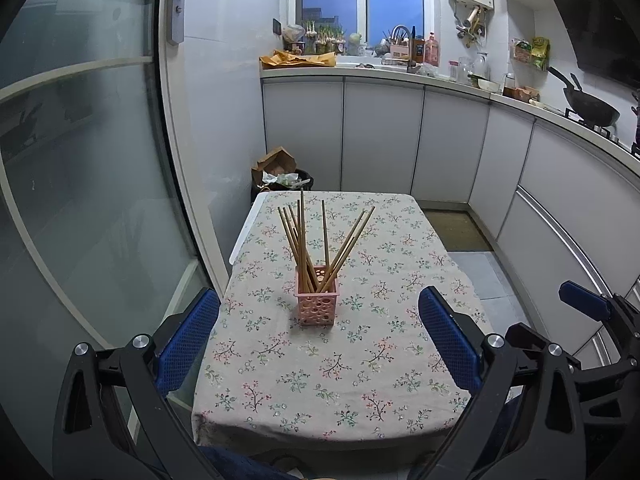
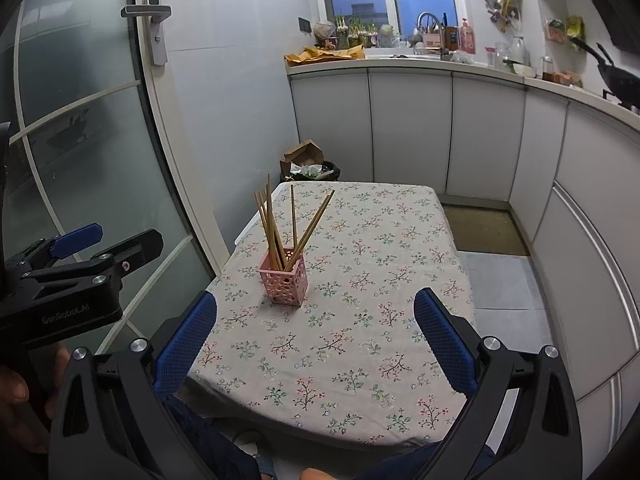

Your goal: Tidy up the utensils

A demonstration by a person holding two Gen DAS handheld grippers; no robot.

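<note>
A pink perforated holder (image 1: pixel 317 295) stands upright on the floral tablecloth (image 1: pixel 360 360), with several wooden chopsticks (image 1: pixel 308 236) fanned out in it. My left gripper (image 1: pixel 319 320) is open and empty, held back near the table's front edge, with the holder between and beyond its blue fingers (image 1: pixel 188 336). In the right wrist view the holder (image 2: pixel 283 280) and chopsticks (image 2: pixel 280 224) sit left of centre. My right gripper (image 2: pixel 316 320) is open and empty above the table's front part. The left gripper's body (image 2: pixel 72 280) shows at the far left there.
A glass door (image 1: pixel 80 200) runs along the table's left side. A bin with cardboard (image 1: pixel 280 172) stands behind the table. White cabinets and a cluttered counter (image 1: pixel 400 72) line the back and right, with a wok (image 1: pixel 588 108) on the stove.
</note>
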